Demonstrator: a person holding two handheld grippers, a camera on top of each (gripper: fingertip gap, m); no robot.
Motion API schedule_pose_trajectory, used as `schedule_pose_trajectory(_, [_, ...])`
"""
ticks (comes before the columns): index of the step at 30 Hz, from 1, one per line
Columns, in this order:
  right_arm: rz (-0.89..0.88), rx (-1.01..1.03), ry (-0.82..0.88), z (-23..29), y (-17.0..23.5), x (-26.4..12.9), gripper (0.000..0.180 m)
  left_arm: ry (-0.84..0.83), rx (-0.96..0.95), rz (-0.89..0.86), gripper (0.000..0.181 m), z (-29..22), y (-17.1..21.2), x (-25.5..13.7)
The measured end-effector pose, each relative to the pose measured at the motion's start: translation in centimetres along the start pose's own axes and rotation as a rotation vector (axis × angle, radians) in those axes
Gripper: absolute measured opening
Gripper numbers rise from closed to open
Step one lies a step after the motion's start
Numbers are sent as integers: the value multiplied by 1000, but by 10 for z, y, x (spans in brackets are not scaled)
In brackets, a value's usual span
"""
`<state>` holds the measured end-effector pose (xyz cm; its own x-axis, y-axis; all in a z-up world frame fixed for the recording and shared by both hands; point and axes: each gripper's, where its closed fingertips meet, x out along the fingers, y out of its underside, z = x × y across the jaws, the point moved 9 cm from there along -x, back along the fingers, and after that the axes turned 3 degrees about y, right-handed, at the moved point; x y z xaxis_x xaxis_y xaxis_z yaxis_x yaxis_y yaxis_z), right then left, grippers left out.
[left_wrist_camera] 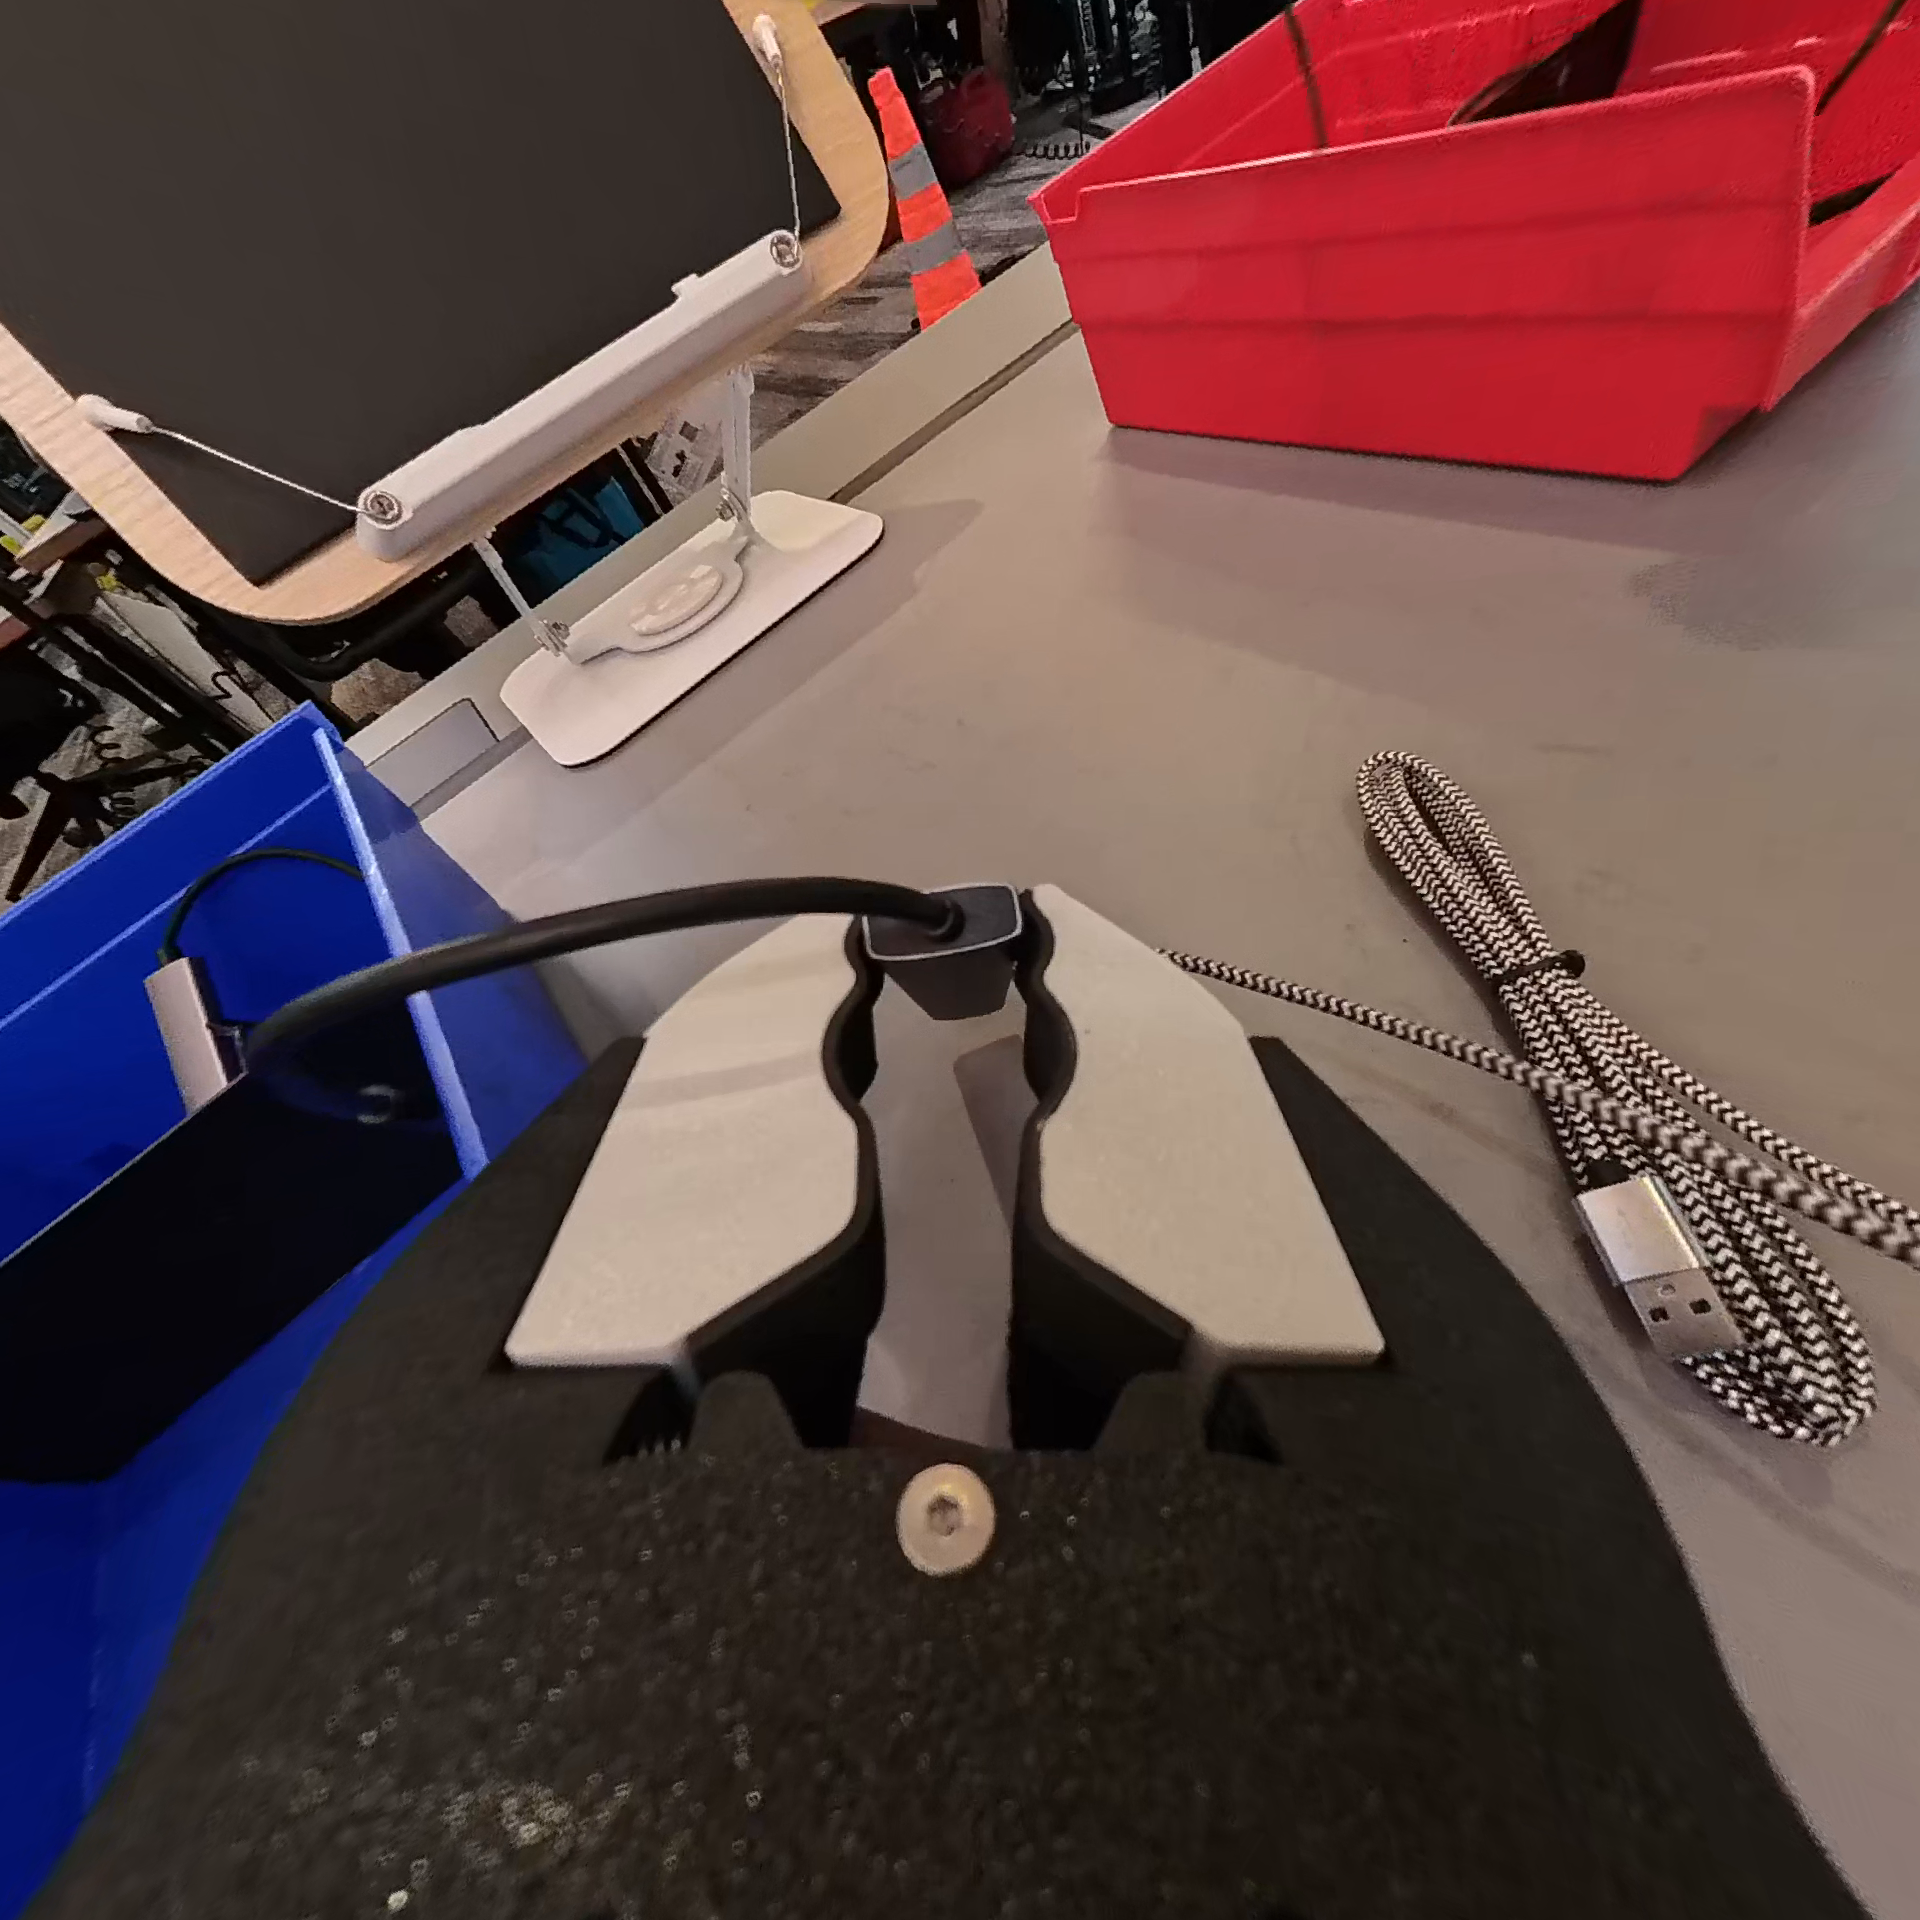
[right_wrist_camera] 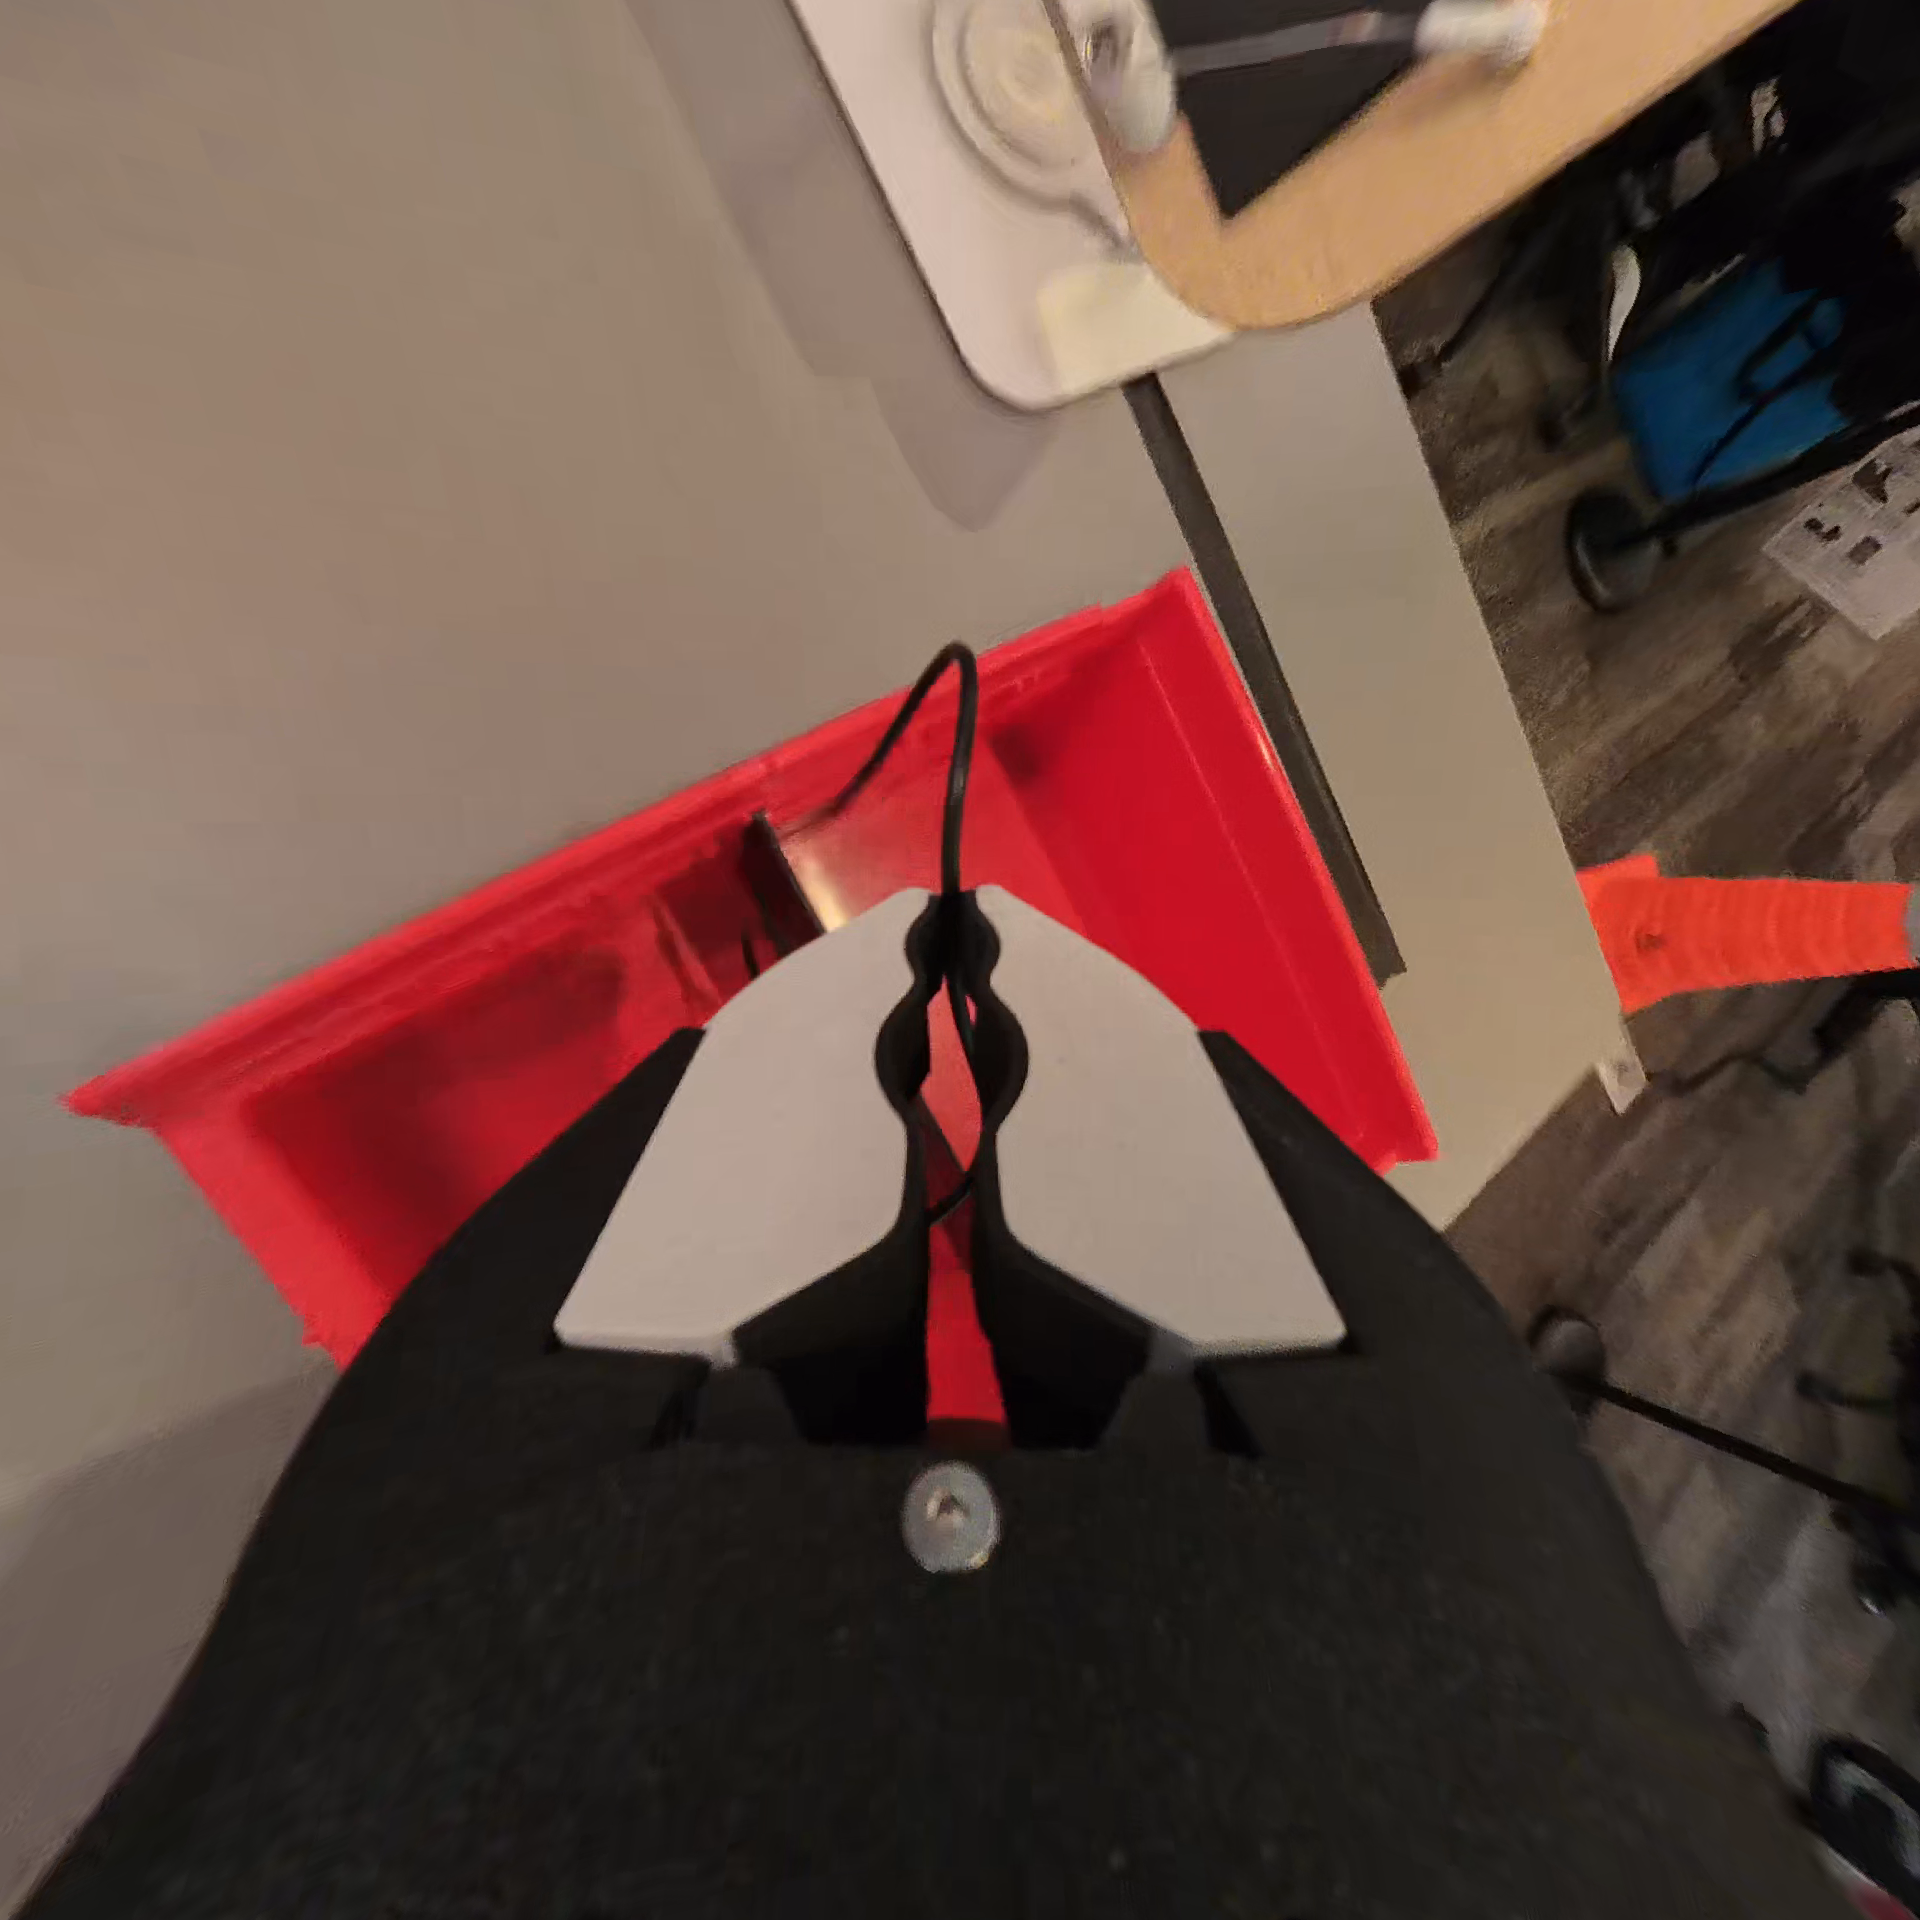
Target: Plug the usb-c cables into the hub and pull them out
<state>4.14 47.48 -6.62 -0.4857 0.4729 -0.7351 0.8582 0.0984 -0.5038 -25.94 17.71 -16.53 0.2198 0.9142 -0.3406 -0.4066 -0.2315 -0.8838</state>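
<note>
Hub (left_wrist_camera: 951, 951), dark grey, sat pinched at the tips of the left gripper (left_wrist_camera: 948, 966), its jaws closed to the width of the body, held over the grey table (left_wrist_camera: 1195, 644). Its black lead (left_wrist_camera: 582, 935) arced toward 9 o'clock into the blue bin (left_wrist_camera: 260, 883), where a silver block (left_wrist_camera: 192, 1023) stood; whether the lead joined that block could not be told. No plug showed in any hub port from this angle.

At 3 o'clock of that gripper, a braided black-and-white cable (left_wrist_camera: 1621, 1122) lay coiled and tied on the table, untouched, its silver plug (left_wrist_camera: 1652, 1257) free. At 1 o'clock stood the red bin (left_wrist_camera: 1403, 301); at 11 o'clock, a white stand (left_wrist_camera: 686, 623).

Right gripper (right_wrist_camera: 951, 914) was nearly fully closed on a thin black cable (right_wrist_camera: 961, 748), which looped up at 12 o'clock and dropped back into the red bin (right_wrist_camera: 1195, 831). Its connector was not visible.

Judgement: early stage. Both parts in hand, nothing plugged yet; mating and pull-out remained.
</note>
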Motion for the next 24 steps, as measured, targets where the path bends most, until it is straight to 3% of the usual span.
schedule_pose_trajectory(3, [25, -28, -11, 5, 13, 18, 2, -1, 4, 3, 23, 1, 2, -1])
schedule_pose_trajectory(6, [42, -16, -168, 26, 39, 30, 1, -6, -2, 5, 23, 3, 4, -2])
schedule_pose_trajectory(10, [405, -75, -327, 52, 91, 50, 2, -6, -10, 13, 23, 5, 7, -2])
schedule_pose_trajectory(12, [492, -66, -394, 60, 103, 58, 2, -2, -14, 11, 23, 5, 7, -1])
schedule_pose_trajectory(14, [526, -54, -407, 61, 101, 67, 2, 3, -12, 11, 23, 3, 5, 1])
schedule_pose_trajectory(19, [420, 46, -420, 55, 78, 81, 2, 14, 5, 8, 23, -2, 1, 4])
schedule_pose_trajectory(23, [464, 220, -451, 43, 67, 58, 42, 16, 14, 6, 23, -4, 1, 2])
schedule_pose_trajectory(24, [439, 239, -422, 39, 63, 44, 42, 17, 13, 3, 23, -4, 1, 2])
